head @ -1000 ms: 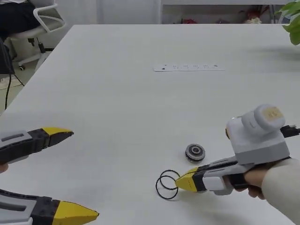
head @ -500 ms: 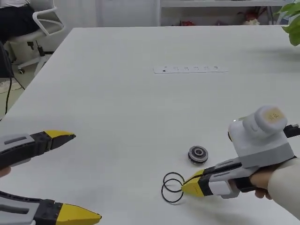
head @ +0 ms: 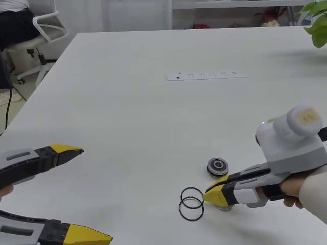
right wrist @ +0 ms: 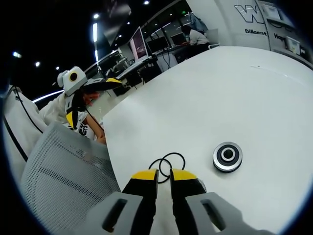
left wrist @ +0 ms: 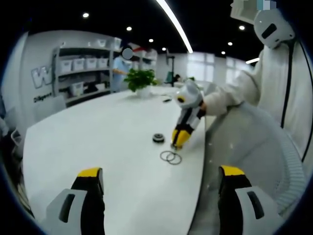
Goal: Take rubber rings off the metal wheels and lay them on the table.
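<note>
Lying flat beside the hub-up wheel (head: 217, 166), two rubber rings (head: 191, 203) overlap — right tool (head: 207, 195) closed, left tool (head: 96, 194) spread.

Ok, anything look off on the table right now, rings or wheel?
Nothing stands out. The two rubber rings lie flat on the table, overlapping each other, just ahead of the right hand-held gripper. The metal wheel lies flat beside them, apart, with no damage visible.

Grey left tool (head: 91, 194), white-grey right tool (head: 206, 195), each with 2 yellow tips, black bands, white sleeve (head: 318, 200)
</note>
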### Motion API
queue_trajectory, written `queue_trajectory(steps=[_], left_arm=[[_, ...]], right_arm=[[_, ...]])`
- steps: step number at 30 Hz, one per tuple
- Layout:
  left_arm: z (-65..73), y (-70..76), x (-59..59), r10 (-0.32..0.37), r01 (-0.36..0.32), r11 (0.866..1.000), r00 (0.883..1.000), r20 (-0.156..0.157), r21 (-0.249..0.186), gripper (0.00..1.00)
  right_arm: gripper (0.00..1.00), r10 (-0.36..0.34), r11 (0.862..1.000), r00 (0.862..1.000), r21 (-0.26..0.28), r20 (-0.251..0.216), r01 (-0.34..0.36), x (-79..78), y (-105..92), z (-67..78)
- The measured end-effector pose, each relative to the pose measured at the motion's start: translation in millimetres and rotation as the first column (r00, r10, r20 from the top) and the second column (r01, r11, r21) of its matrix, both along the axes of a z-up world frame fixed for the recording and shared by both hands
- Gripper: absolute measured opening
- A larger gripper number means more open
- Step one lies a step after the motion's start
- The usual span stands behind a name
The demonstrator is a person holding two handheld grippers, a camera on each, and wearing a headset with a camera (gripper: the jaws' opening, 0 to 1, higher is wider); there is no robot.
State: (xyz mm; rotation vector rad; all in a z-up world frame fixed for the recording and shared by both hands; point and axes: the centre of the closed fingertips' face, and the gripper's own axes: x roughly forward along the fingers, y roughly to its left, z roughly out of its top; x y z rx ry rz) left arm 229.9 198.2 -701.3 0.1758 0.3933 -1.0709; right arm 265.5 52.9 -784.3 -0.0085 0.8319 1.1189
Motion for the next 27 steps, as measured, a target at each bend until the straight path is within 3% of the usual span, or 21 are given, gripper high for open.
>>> queue_trajectory(steps=[13, 27], left_arm=[[2.4, -2.0, 2.0, 0.000, 0.000, 1.000, 1.000, -0.001, -0.002, 0.99], [1.8, -11.7, -6.5, -0.005, 0.005, 1.000, 1.000, -0.019, 0.001, 0.99]], right_arm=[[0.11, -0.031, 0.999, 0.998, 0.015, 0.051, 0.030, 11.6, -4.6, 12.0], [0.12, -0.061, 0.997, 0.995, 0.044, 0.078, 0.057, 17.3, -6.8, 21.0]])
